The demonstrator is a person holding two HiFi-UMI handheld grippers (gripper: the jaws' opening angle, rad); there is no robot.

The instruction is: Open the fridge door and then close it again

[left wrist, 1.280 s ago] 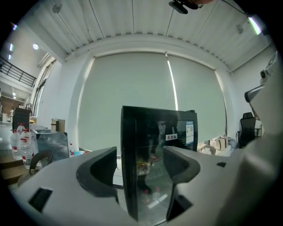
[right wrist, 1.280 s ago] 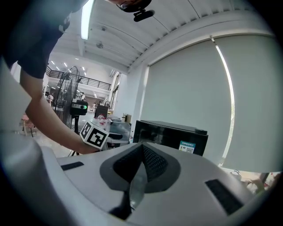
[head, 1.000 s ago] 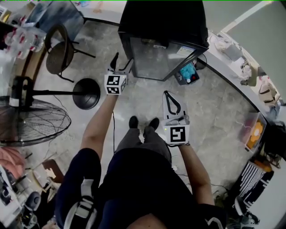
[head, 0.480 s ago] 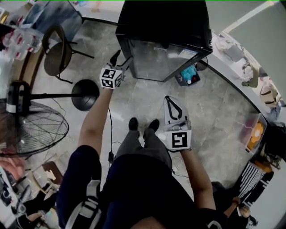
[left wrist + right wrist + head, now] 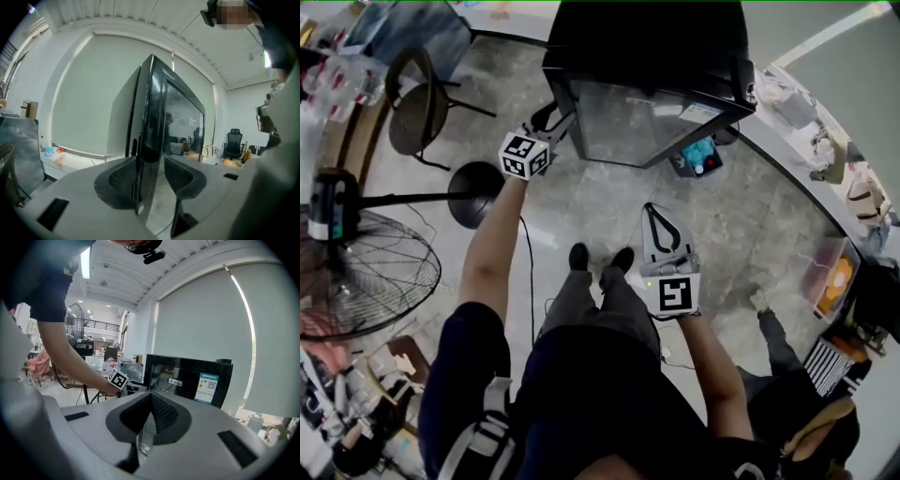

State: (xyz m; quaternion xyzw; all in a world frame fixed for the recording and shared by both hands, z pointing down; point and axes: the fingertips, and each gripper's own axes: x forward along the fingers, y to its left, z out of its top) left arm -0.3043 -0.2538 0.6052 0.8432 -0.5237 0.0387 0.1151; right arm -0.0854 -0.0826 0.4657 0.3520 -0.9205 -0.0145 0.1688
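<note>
Head view puts my right tongs [image 5: 652,210] nearest, hanging over the stone floor [image 5: 581,202] just ahead of my shoes [image 5: 579,255]. Their jaws are pressed together with nothing between them, well apart from the fridge [image 5: 647,47]. Farther out, my left tongs [image 5: 551,114] reach the left edge of the fridge door [image 5: 633,122]. Their jaws have just been closing, and the left gripper view shows the door's dark edge standing between the pads [image 5: 117,180], clasped from both sides. Beyond them the black cabinet stands on the floor, its glass door facing me.
</note>
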